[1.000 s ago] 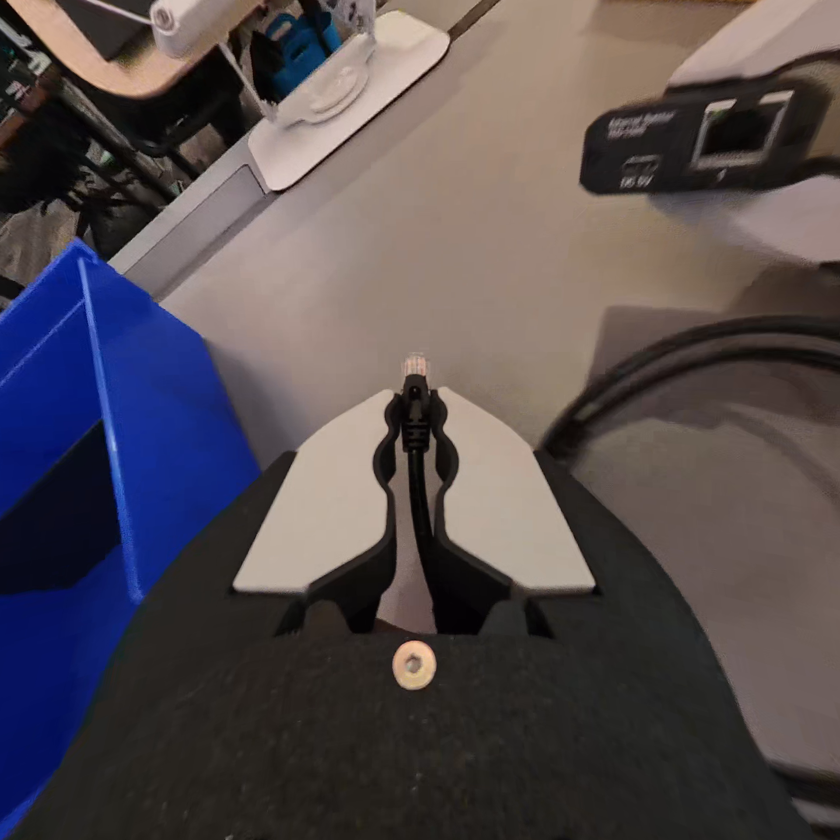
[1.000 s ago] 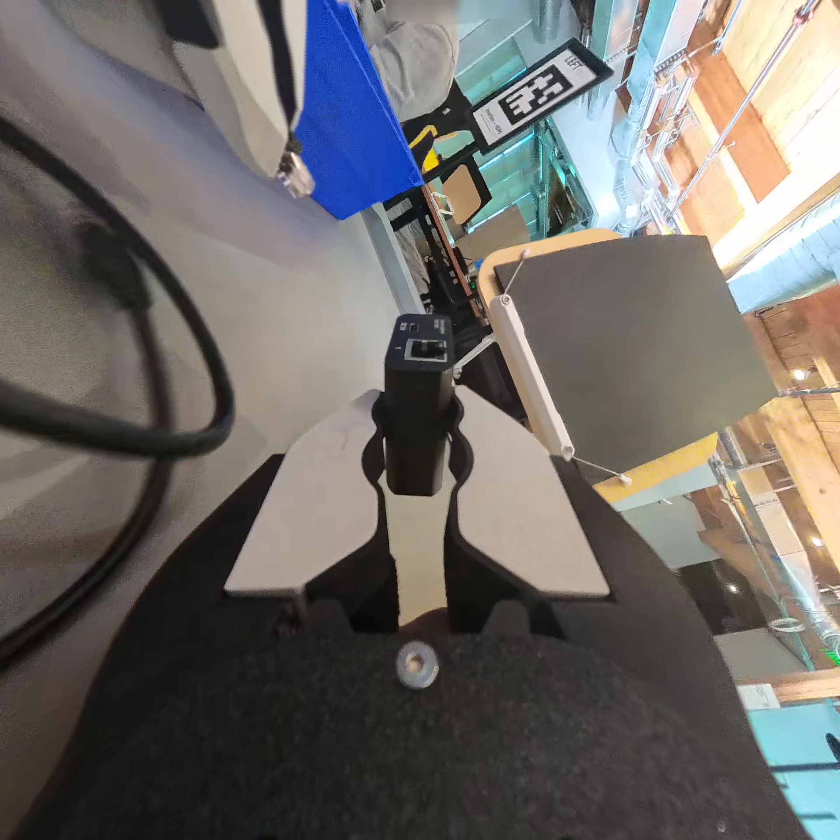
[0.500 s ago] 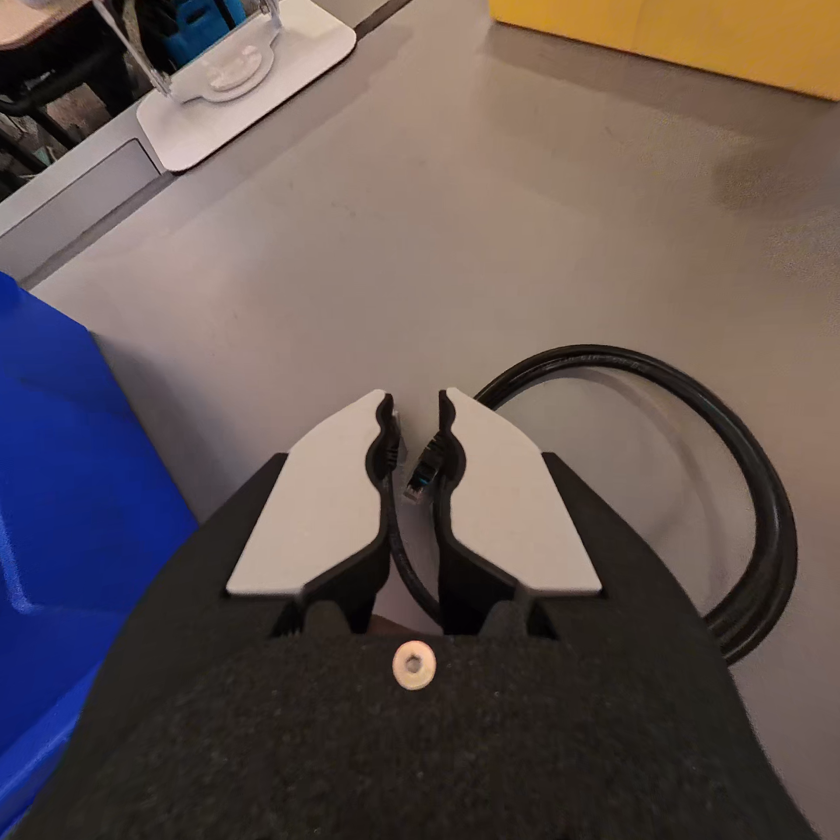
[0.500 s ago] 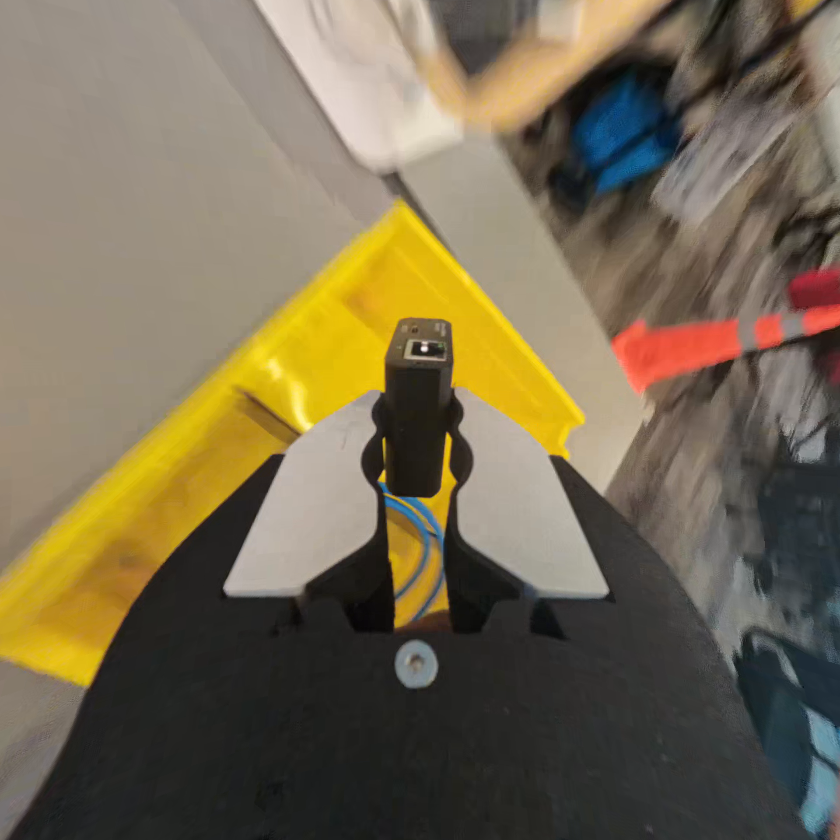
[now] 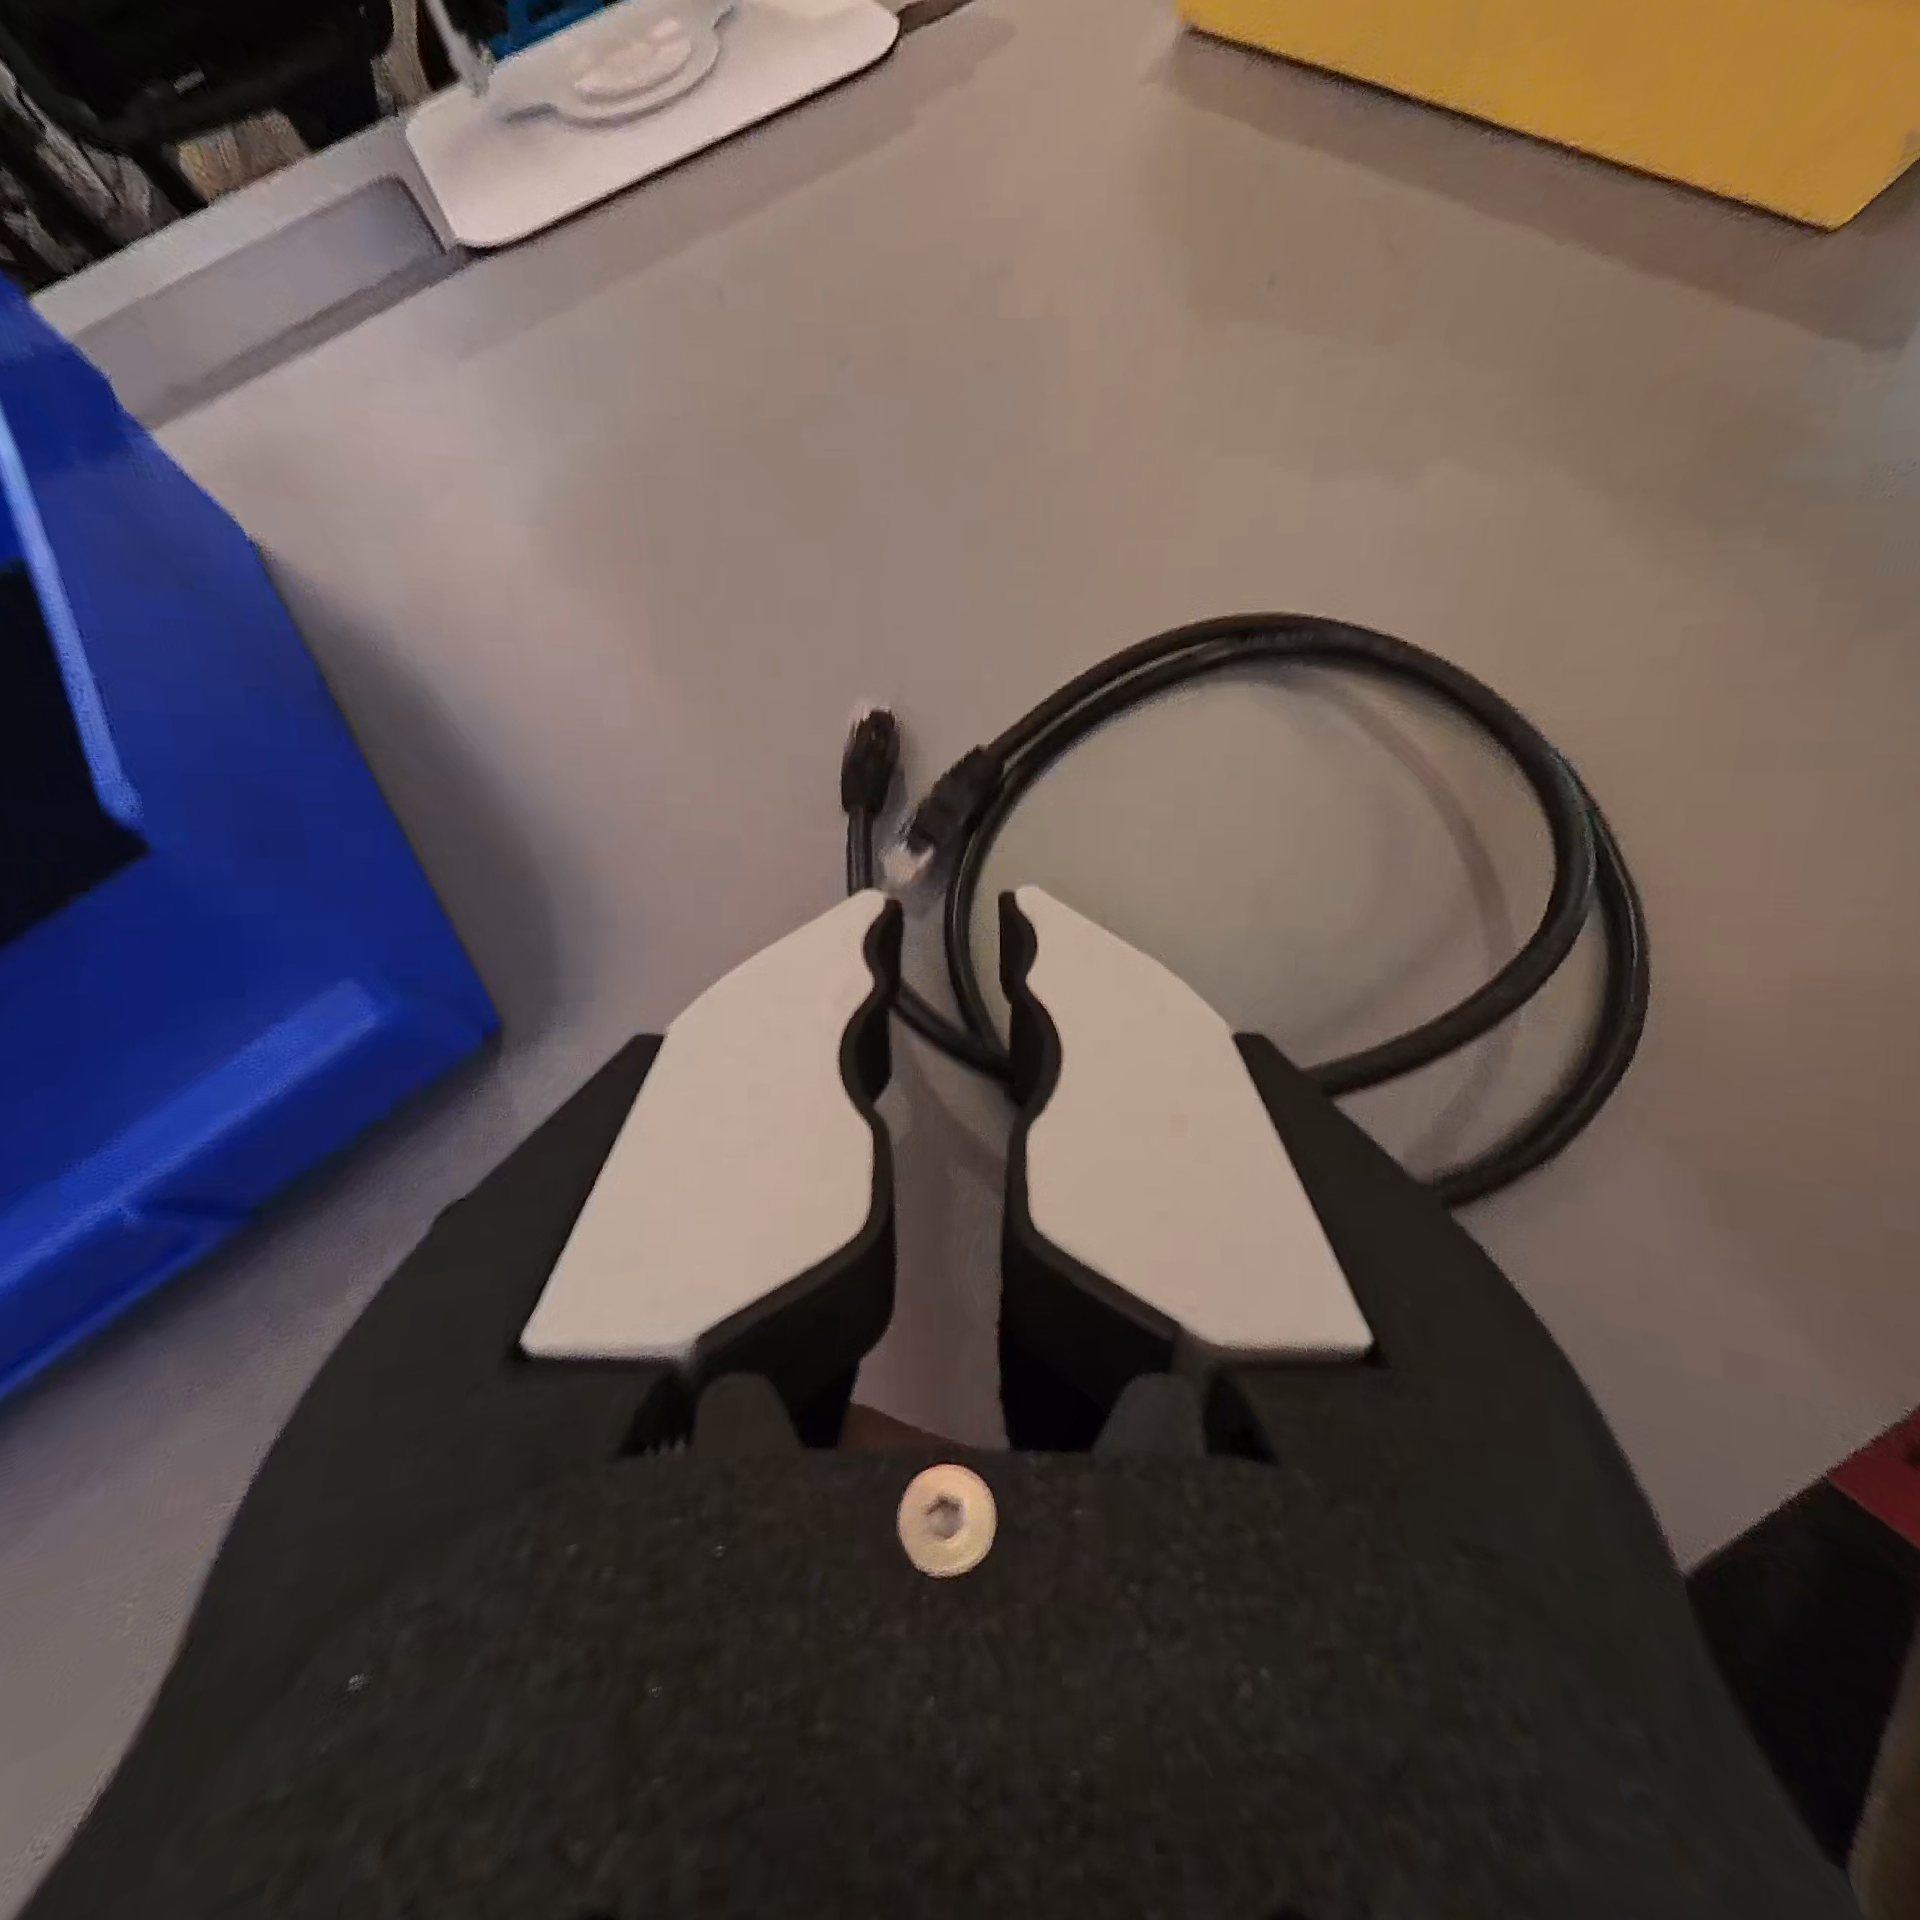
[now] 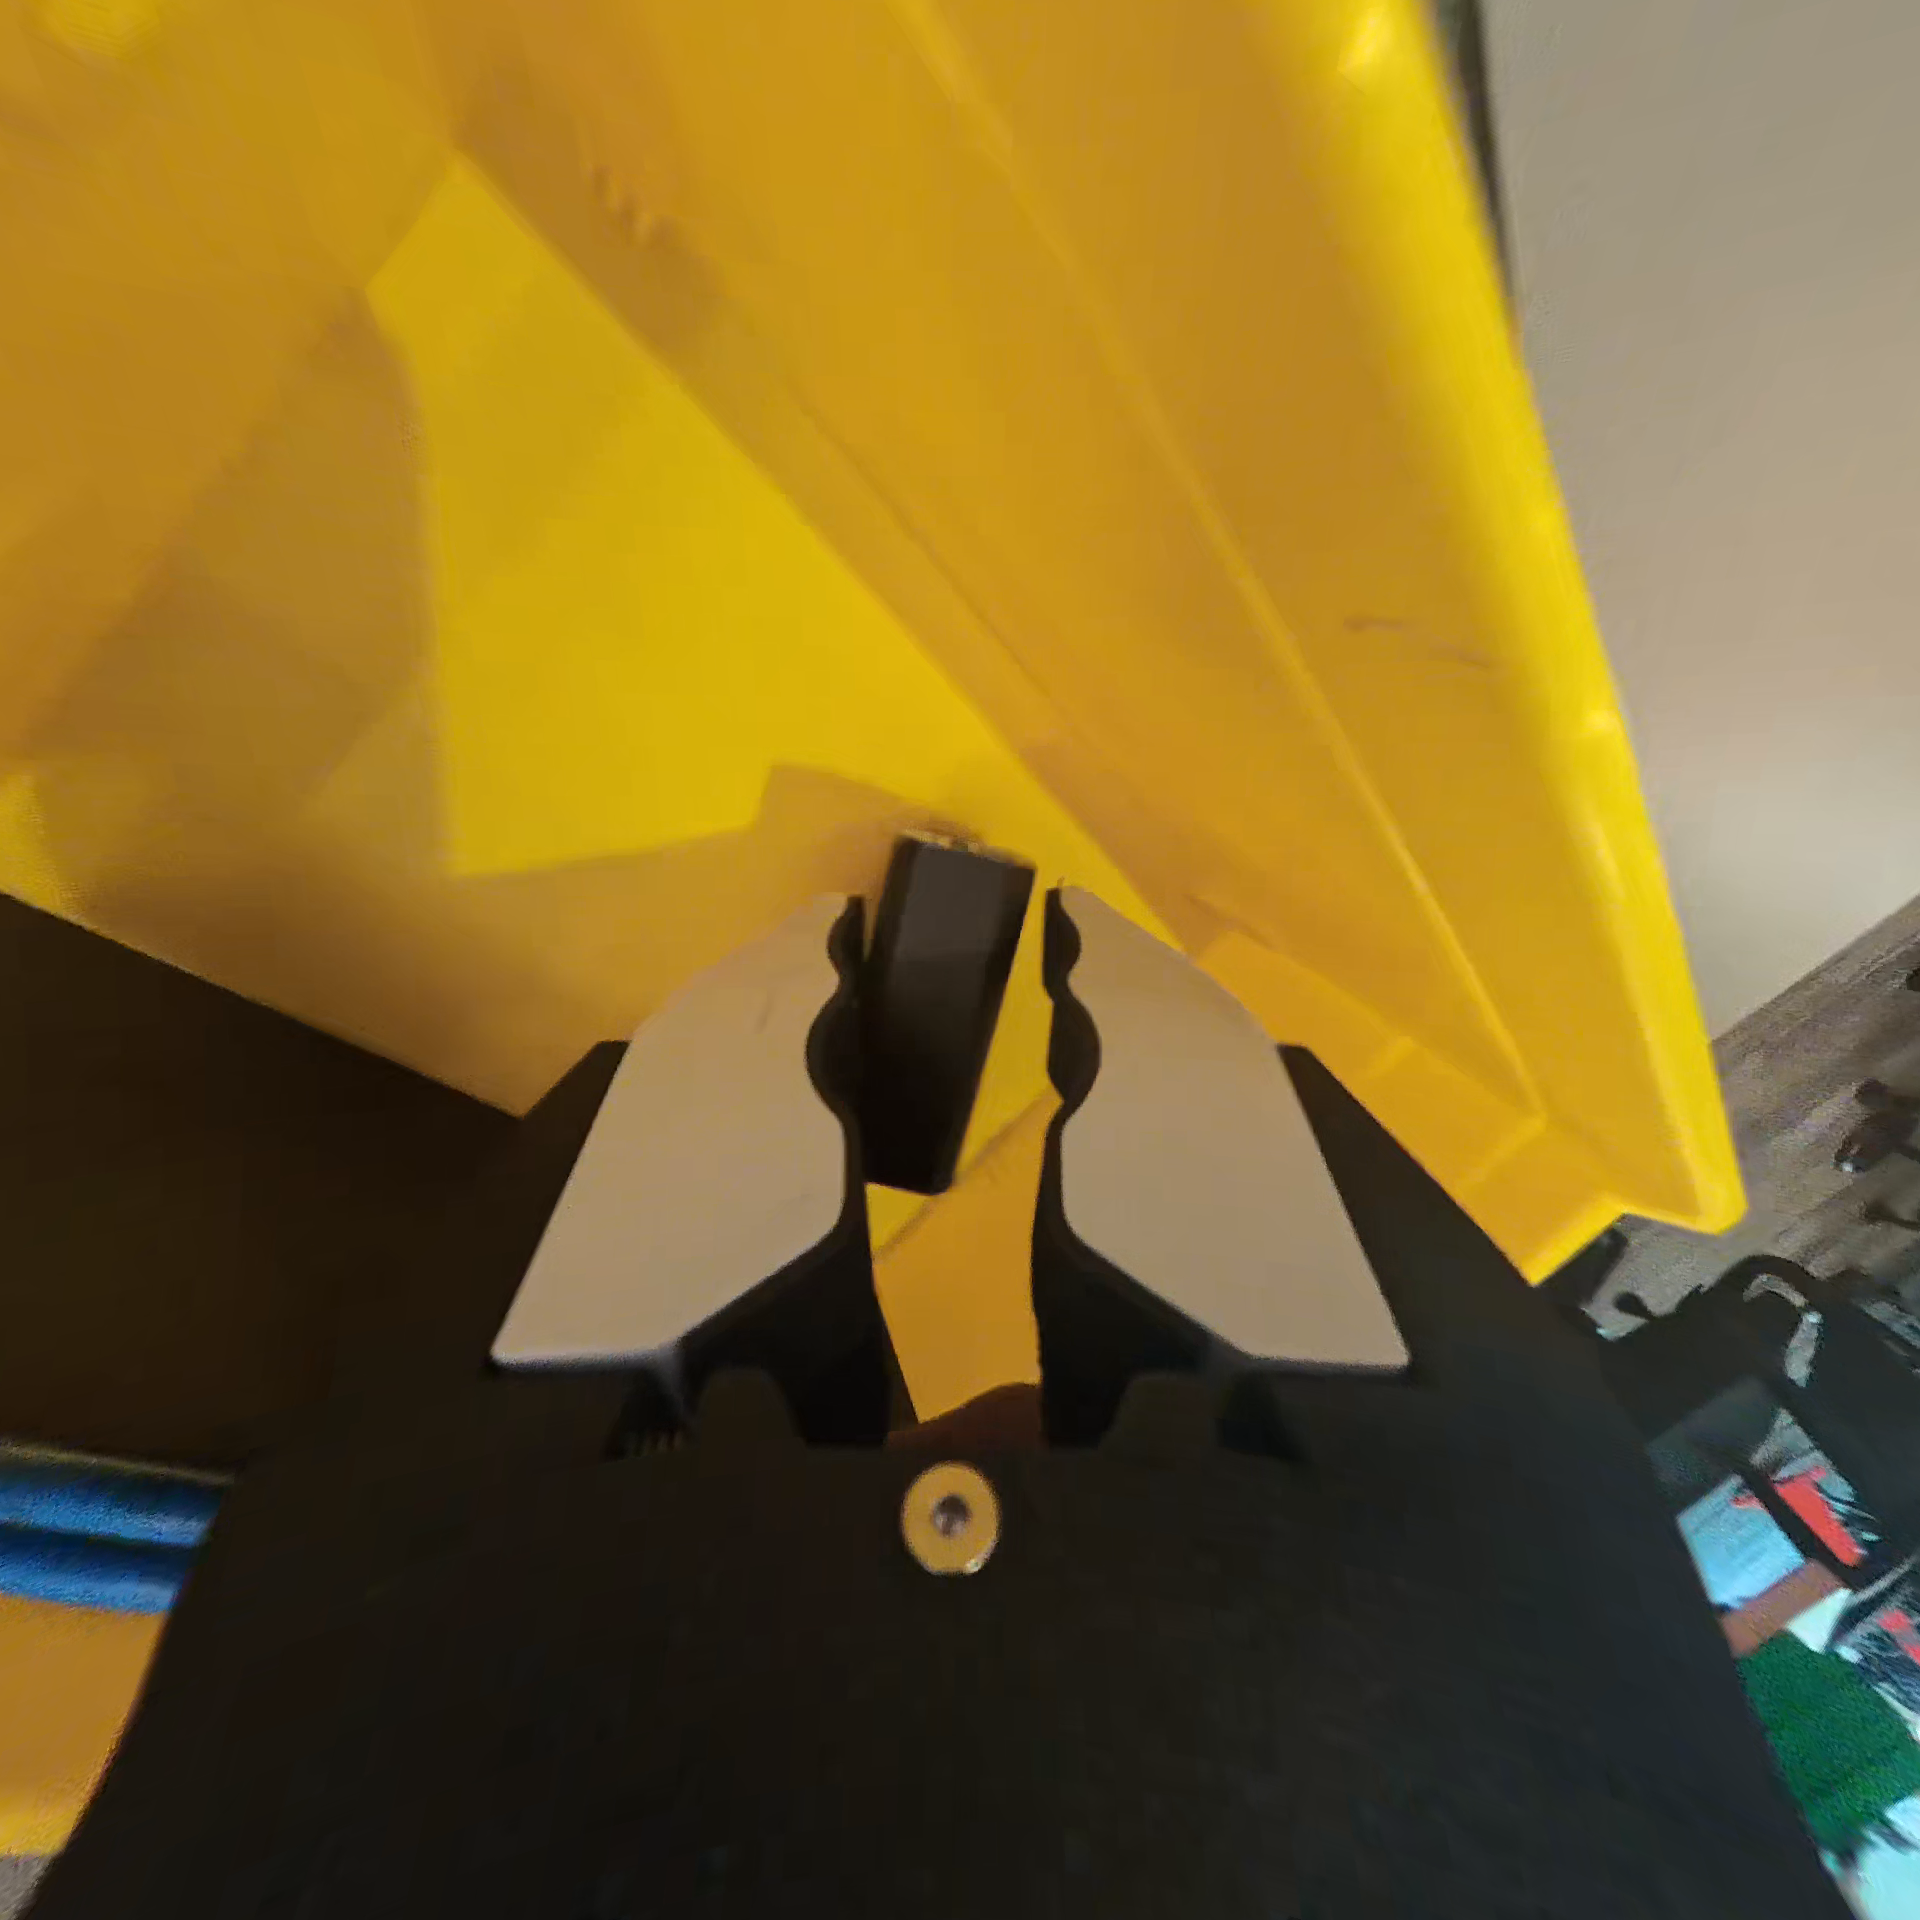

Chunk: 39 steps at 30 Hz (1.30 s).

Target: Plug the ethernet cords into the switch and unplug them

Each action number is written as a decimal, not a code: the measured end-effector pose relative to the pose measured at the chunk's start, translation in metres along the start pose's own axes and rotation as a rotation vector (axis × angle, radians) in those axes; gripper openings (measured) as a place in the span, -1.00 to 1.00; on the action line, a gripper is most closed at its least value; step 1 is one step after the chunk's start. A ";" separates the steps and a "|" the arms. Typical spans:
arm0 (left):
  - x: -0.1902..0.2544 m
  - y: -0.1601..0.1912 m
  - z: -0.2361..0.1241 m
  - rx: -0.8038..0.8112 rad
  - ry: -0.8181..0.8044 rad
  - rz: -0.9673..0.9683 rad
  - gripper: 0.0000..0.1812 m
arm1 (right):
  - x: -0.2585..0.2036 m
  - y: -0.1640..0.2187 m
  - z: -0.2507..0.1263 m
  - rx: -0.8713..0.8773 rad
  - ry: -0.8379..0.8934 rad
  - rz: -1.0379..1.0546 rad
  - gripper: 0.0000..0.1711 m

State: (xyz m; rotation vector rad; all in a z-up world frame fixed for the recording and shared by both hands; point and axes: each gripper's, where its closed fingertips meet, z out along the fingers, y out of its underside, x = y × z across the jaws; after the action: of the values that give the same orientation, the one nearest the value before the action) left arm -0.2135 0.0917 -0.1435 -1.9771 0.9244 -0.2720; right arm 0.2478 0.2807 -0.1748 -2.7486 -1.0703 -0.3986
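In the left wrist view, a black ethernet cord [image 5: 1558, 935] lies coiled on the grey table [image 5: 935, 468]. Its two plugs [image 5: 935, 821] rest just ahead of my fingertips, and part of the cord runs under the gap between the fingers. My left gripper [image 5: 945, 904] is open and holds nothing. In the right wrist view, my right gripper [image 6: 951, 894] is down inside a yellow bin [image 6: 727, 468]. The small black switch [image 6: 940, 1018] sits tilted between the fingers, its far end against the bin. The jaws stand slightly apart from it, with a gap on the right.
A blue bin [image 5: 208, 883] stands close on the left of the left gripper. The yellow bin [image 5: 1558, 94] is at the far right of the table, and a white stand base [image 5: 644, 114] at the far edge. A blue cable [image 6: 94, 1538] lies in the yellow bin. My hands' fingertips stand some 50 centimeters from each other.
The left gripper opened, dropped the cord's plug onto the table and drew back. The right gripper carried the switch into the yellow bin and loosened its hold, and the switch tilted.
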 end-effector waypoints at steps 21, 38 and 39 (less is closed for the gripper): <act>-0.015 0.042 -0.038 -0.012 0.039 -0.199 -0.81 | -0.354 -0.109 -0.120 0.537 -0.429 0.064 -0.34; -0.002 0.048 -0.035 -0.042 0.077 -0.150 -0.81 | -0.319 -0.097 -0.137 0.510 0.075 -0.071 -0.87; -0.001 0.048 -0.035 -0.044 0.076 -0.147 -0.81 | -0.304 -0.095 -0.155 0.542 0.137 -0.056 -0.87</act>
State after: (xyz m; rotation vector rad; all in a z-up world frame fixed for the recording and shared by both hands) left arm -0.2564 0.0553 -0.1621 -2.0910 0.8398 -0.4165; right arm -0.0610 0.1174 -0.1151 -2.1891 -1.0379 -0.2511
